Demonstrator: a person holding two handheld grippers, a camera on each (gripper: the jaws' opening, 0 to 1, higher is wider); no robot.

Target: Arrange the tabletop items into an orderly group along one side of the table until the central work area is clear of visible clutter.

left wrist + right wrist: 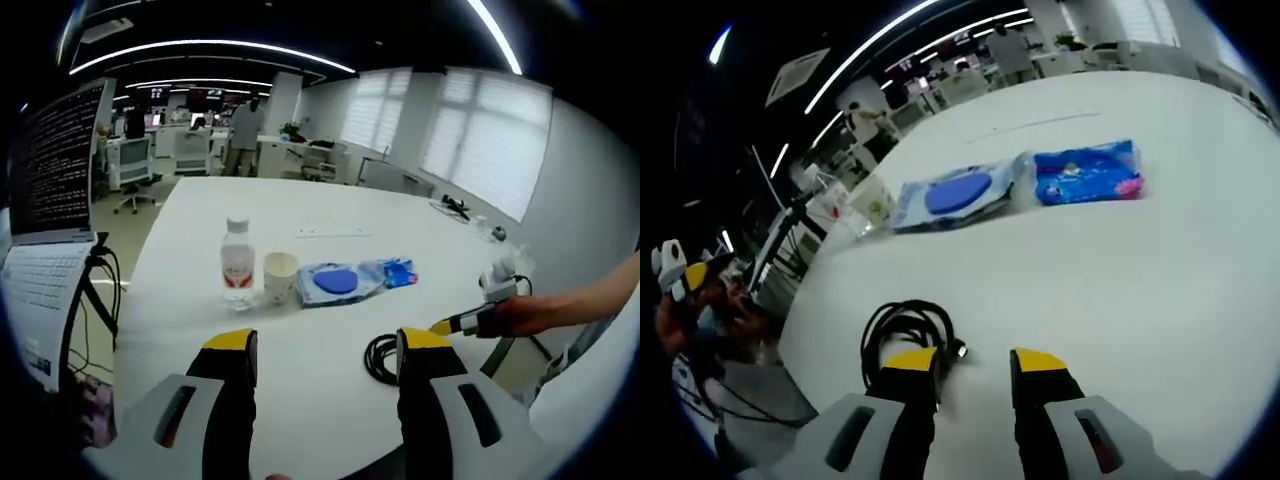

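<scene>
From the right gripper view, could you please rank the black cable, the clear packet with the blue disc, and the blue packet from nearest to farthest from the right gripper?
1. The black cable, coiled right at the right gripper, by its left jaw.
2. The clear packet with the blue disc, ahead and slightly left.
3. The blue packet, ahead to the right; nearly as far as the clear packet, so this order is tentative.

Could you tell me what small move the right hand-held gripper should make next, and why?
Probably ease the right hand-held gripper slightly left and forward so its open jaws straddle the coiled black cable. The cable lies apart from the bottle, paper cup and blue packets grouped farther along the table, and one jaw already sits at its edge.
</scene>
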